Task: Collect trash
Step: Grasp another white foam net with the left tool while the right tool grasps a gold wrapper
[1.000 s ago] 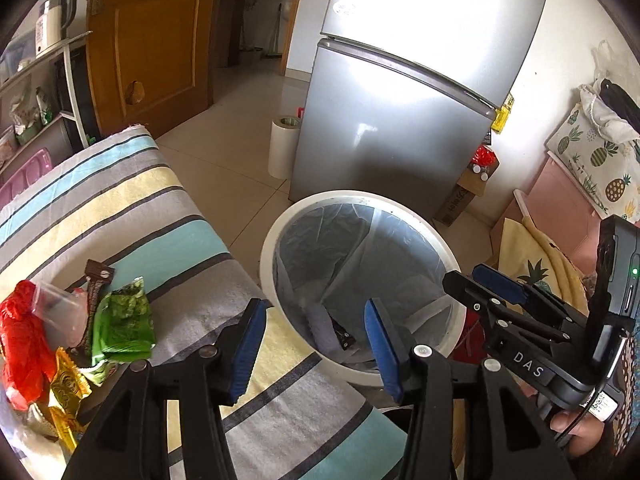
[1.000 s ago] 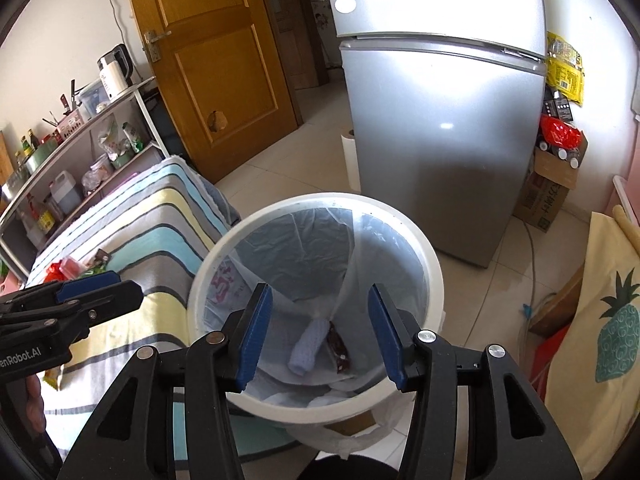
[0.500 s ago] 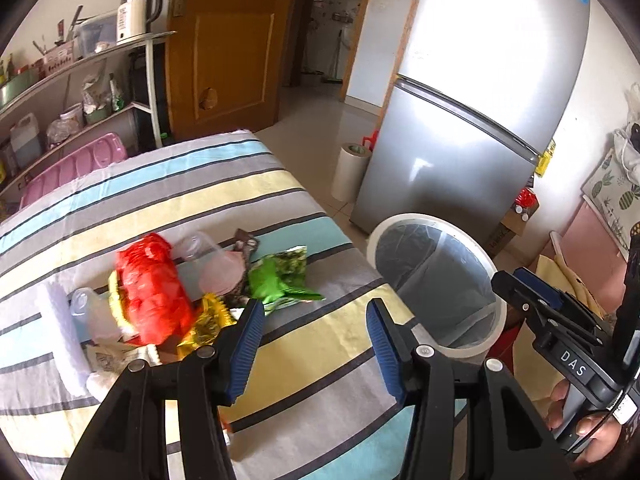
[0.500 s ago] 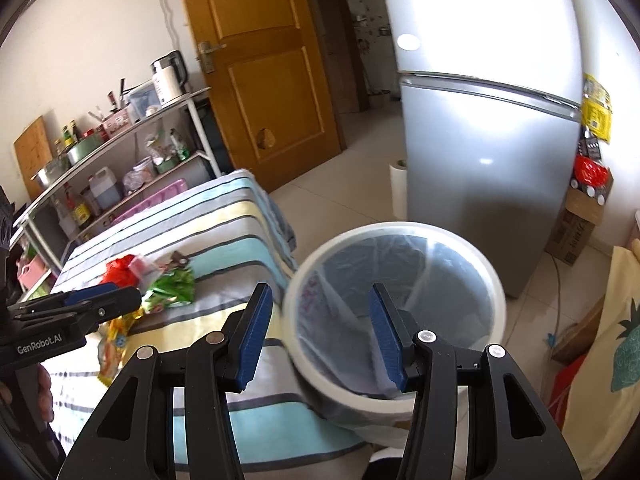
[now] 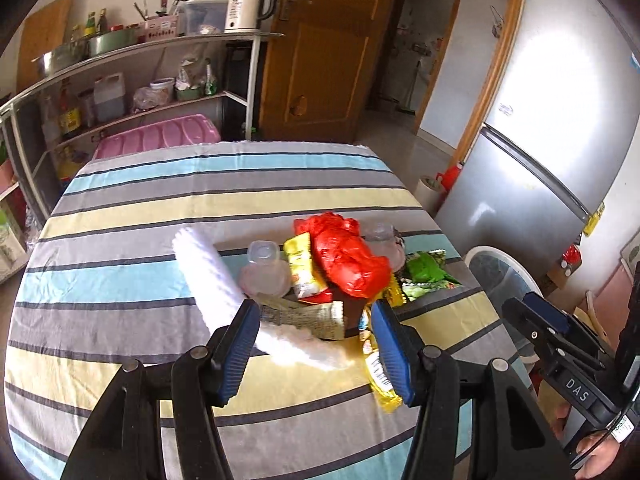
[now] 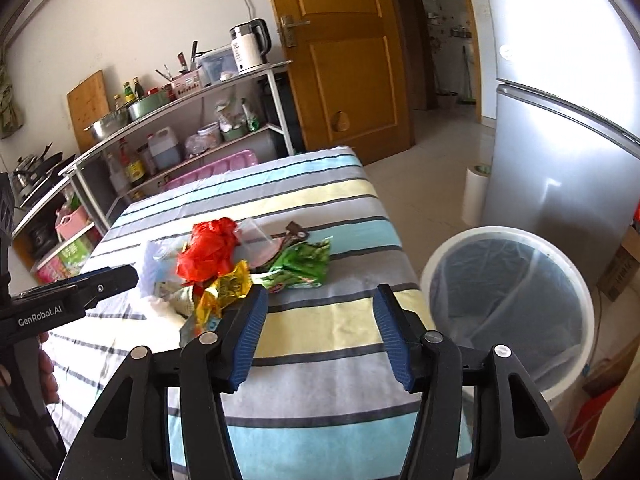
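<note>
A heap of trash lies on the striped table (image 5: 160, 240): a red plastic bag (image 5: 344, 256), a white rolled cloth (image 5: 212, 276), a clear plastic cup (image 5: 264, 272), yellow wrappers (image 5: 302, 268) and a green wrapper (image 5: 424, 272). My left gripper (image 5: 314, 344) is open and empty, just above the near edge of the heap. My right gripper (image 6: 318, 332) is open and empty over the table, right of the heap; the red bag (image 6: 208, 248) and green wrapper (image 6: 304, 264) lie ahead of it. The white lined bin (image 6: 508, 300) stands on the floor right of the table.
A silver fridge (image 6: 560, 120) stands behind the bin, with a paper roll (image 6: 474, 192) on the floor beside it. A metal shelf (image 5: 132, 80) with kitchenware and a kettle (image 5: 246, 6) lines the wall beyond the table. A wooden door (image 6: 344, 52) is behind.
Both grippers have swung left from over the bin back to the table. The left one now faces the trash heap; the bin has slid to the right of both views.
</note>
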Tool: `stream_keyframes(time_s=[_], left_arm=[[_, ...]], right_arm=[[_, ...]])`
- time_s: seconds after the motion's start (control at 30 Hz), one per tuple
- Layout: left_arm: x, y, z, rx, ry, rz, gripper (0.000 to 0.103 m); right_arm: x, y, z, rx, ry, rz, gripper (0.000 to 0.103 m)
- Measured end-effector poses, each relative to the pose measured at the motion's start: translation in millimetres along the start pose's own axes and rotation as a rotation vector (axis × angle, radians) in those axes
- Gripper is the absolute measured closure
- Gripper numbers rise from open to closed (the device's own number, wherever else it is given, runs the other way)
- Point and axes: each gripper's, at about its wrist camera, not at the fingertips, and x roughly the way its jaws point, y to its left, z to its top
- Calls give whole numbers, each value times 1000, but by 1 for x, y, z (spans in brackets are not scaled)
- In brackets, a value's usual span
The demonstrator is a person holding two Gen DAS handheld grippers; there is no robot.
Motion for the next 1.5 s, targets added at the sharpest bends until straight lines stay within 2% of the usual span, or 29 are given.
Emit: stream_keyframes(time_s=[0.1,0.3,0.5,0.73,0.87,1.23,1.3,1.5], left_arm=[[-7,20,-4,-45,-12,22,45],[-7,52,-12,-85,20,59,43],[1,79,-15,-127,48,66,43],[24,84,1,-151,65,19,43],[40,89,13,-201,74,-3,40],[76,91,18,-208,135,63,40],[79,94,16,-216,145,68,44],[81,91,15,-198,146,71,65]], right_arm=[[8,18,-2,-33,20,41,42],[28,50,-6,-85,72,101,42],[49,76,-12,-144,125,111,42],[70,82,-12,-130,173,76,43],[77,82,-12,-134,197,73,55],[85,82,-14,-138,221,57,76],[86,82,-15,-142,221,55,81],[85,82,-16,-142,217,47,89]])
